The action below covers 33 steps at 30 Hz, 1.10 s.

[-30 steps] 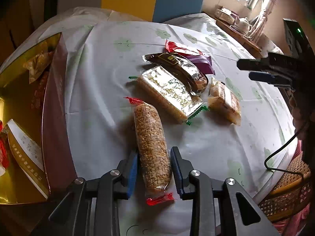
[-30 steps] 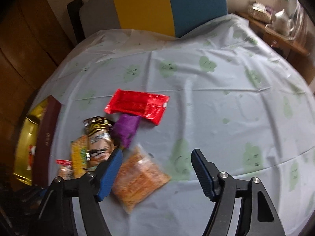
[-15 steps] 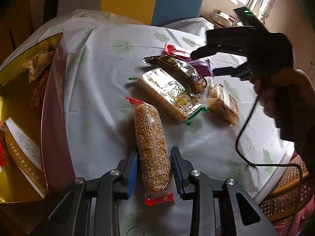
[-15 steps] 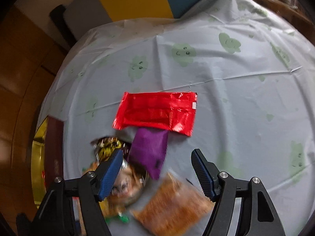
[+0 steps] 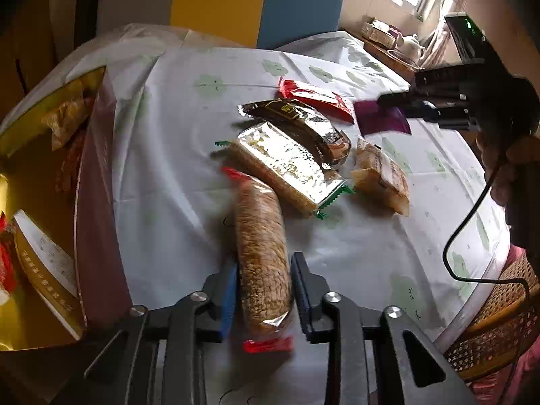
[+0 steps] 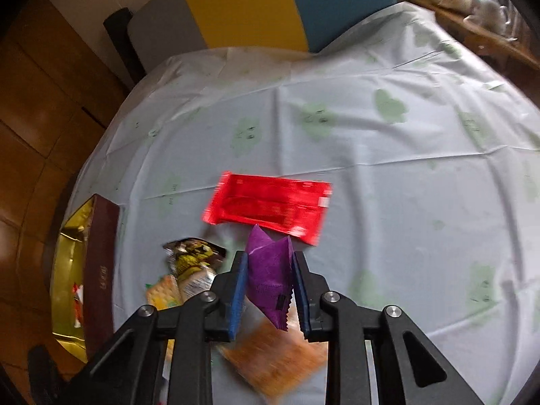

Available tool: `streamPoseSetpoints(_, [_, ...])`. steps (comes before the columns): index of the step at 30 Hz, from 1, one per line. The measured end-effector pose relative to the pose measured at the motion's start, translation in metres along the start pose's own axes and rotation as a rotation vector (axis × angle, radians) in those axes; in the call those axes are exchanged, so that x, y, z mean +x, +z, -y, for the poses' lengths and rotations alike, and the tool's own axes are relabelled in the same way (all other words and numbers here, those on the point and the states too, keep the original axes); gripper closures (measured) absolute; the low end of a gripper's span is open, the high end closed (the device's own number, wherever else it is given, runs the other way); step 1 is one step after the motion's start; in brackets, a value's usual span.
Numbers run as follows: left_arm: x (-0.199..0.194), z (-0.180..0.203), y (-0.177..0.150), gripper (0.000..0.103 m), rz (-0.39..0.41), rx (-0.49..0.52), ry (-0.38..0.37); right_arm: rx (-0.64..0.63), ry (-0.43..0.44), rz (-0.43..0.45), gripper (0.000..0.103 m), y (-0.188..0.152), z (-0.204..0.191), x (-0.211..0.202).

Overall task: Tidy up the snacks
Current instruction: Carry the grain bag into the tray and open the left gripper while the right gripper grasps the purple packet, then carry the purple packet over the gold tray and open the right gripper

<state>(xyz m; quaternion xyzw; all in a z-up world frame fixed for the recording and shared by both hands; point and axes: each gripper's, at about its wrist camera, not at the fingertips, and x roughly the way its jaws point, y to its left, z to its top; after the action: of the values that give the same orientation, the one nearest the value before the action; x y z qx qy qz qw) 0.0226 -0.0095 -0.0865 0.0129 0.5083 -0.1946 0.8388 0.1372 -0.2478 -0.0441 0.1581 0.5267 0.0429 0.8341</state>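
My left gripper (image 5: 265,298) is shut on a long clear pack of puffed-grain snack (image 5: 261,253) with red ends, lifting its near end off the tablecloth. My right gripper (image 6: 270,292) is shut on a purple packet (image 6: 270,280) and holds it above the table; it also shows in the left wrist view (image 5: 381,118). A red packet (image 6: 268,206), a dark brown packet (image 5: 303,125), a silver cracker pack (image 5: 287,165) and an orange cake pack (image 5: 379,175) lie on the table.
An open gold-lined gift box (image 5: 44,202) with a maroon rim stands at the table's left edge with several snacks inside. The round table has a pale cloth (image 6: 388,155). A wicker chair (image 5: 496,324) is at the right, a teapot (image 5: 410,45) on a far sideboard.
My right gripper closed on the purple packet and lifted it away from the pile. My left gripper tightened on the grain pack and raised it slightly.
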Motion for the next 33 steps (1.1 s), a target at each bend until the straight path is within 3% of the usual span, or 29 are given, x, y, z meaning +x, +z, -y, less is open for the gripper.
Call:
streamPoseSetpoints(4, [-0.023,-0.003,0.005,0.075,0.047,-0.015,-0.038,0.062,-0.002,0.007,0.077,-0.012,0.028,-0.002])
streamPoseSetpoints(9, [-0.072,-0.036,0.019,0.075,0.16,-0.125,-0.064,0.084,0.011,0.04,0.077,-0.01,0.035,-0.008])
streamPoseSetpoints(13, [-0.102,-0.088,0.032,0.075,0.242,-0.256,0.014,0.037,-0.004,0.048,0.077,-0.01,0.027,-0.011])
streamPoseSetpoints(15, [-0.101,-0.114,0.035,0.075,0.226,-0.326,0.056,0.017,-0.008,0.054,0.077,-0.011,0.025,-0.013])
streamPoseSetpoints(19, [-0.088,-0.153,0.043,0.075,0.185,-0.438,0.07,-0.012,-0.019,0.067,0.077,-0.011,0.02,-0.016])
streamPoseSetpoints(26, [-0.065,-0.165,0.044,0.065,0.142,-0.542,0.066,-0.038,-0.026,0.076,0.077,-0.011,0.016,-0.017])
streamPoseSetpoints(33, [-0.074,-0.151,0.024,0.065,0.137,-0.486,0.142,-0.05,-0.029,0.082,0.077,-0.011,0.012,-0.019])
